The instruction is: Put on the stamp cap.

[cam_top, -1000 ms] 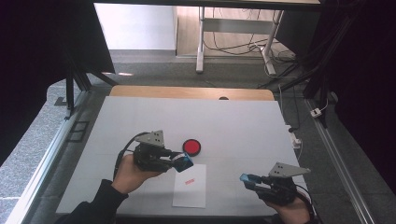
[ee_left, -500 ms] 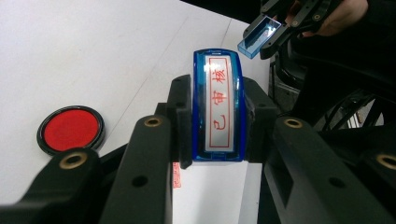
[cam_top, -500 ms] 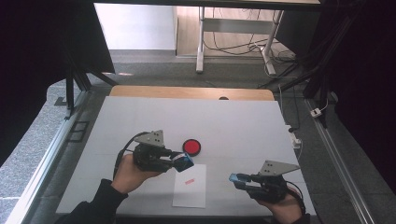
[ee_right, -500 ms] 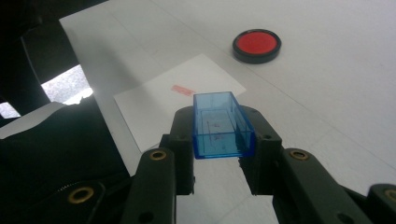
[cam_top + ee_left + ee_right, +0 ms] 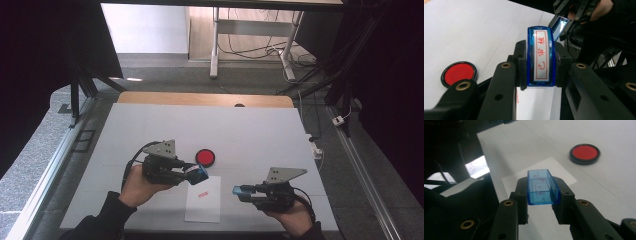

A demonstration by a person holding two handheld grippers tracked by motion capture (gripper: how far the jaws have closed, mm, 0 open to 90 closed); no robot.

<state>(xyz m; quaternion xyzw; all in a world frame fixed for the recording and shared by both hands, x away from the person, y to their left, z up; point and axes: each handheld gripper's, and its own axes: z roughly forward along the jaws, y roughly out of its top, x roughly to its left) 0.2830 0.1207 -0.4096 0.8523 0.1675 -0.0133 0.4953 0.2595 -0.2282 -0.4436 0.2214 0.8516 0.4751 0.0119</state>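
Blue stamp (image 5: pixel 540 56) pinched in left gripper (image 5: pixel 196 173), held over top edge of the paper (image 5: pixel 204 200), which already carries a red print. Right gripper (image 5: pixel 239 191) pinches the clear blue cap (image 5: pixel 543 187) and has slid in from the right edge toward the paper since a second ago; left hand unchanged. Reads as recapping next. Both grippers lie level, tips facing each other, apart. Red ink pad (image 5: pixel 205 157) sits open just behind the stamp on the table (image 5: pixel 260 130).
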